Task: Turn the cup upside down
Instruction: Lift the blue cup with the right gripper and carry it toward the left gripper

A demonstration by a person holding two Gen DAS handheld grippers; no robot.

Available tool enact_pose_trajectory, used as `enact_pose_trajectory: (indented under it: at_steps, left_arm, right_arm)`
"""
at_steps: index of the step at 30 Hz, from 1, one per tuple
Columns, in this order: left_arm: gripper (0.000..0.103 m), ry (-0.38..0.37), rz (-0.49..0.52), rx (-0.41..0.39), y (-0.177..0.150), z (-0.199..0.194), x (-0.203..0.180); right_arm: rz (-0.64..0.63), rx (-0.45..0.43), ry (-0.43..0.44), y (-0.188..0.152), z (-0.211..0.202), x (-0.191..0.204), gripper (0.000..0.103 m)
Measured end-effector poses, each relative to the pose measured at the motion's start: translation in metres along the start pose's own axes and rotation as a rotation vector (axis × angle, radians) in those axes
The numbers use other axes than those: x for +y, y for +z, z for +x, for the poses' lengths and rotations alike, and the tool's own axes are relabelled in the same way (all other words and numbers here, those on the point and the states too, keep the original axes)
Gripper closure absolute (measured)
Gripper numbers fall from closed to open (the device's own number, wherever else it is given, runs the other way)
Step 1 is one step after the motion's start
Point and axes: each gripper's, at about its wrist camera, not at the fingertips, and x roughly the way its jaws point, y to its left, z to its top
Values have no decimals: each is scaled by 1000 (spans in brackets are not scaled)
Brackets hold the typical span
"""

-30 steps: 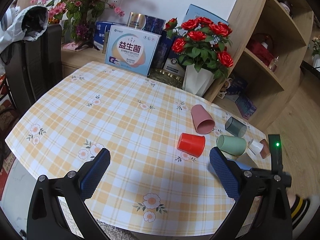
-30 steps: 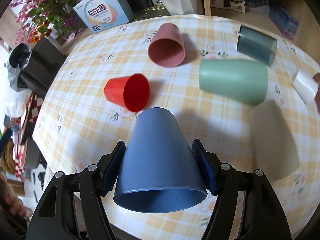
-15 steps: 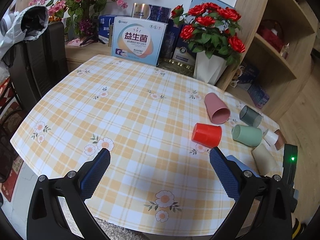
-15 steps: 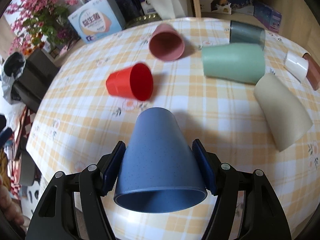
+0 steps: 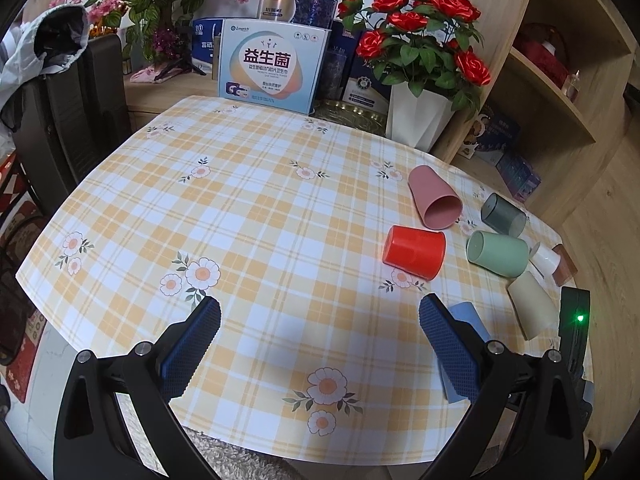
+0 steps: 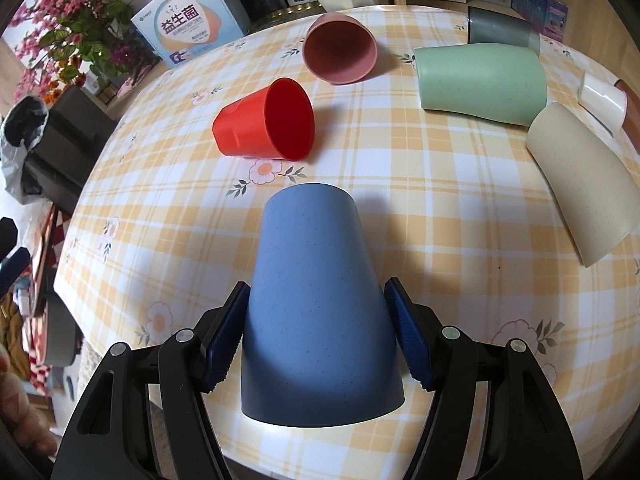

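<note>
My right gripper (image 6: 318, 340) is shut on a blue cup (image 6: 316, 300), pads on its two sides near the rim. The cup's closed bottom points away from the camera and its open rim faces the camera, above the checked tablecloth (image 6: 440, 208). Part of the blue cup (image 5: 466, 322) shows in the left wrist view behind my left gripper's right finger. My left gripper (image 5: 320, 328) is open and empty above the table's near part (image 5: 280, 240).
Several cups lie on their sides at the right: red (image 6: 264, 124), pink (image 6: 340, 50), light green (image 6: 480, 78), dark grey-green (image 6: 500, 30), beige (image 6: 580, 176), small white (image 6: 602, 100). Boxes (image 5: 272, 68) and a rose vase (image 5: 416, 120) stand at the back. A shelf unit (image 5: 560, 80) is right.
Both views have shifted: the cups on the table now sit a little lower and nearer in the right wrist view. The blue cup stays gripped the same way. The left gripper stays open.
</note>
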Motion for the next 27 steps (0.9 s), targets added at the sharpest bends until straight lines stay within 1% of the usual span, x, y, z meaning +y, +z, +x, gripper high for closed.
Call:
enact_pose_trajectory:
  at_steps: [20,24,26,27]
  left_arm:
    - [6,6,4,16,-2,3,-1]
    - [6,4,11,17,-4,2,-3]
    - [6,1,16,16,-4,2,-4]
    - [6,1,18,15,-4,1,-5]
  right_arm:
    - [14,4,31,-3,-1,-2,36]
    - [23,5,56,-3,-1,-4,36]
    - [23,-2,63,-3,-3,-4,34]
    - [20,-11,65,-2,-6,-4,31]
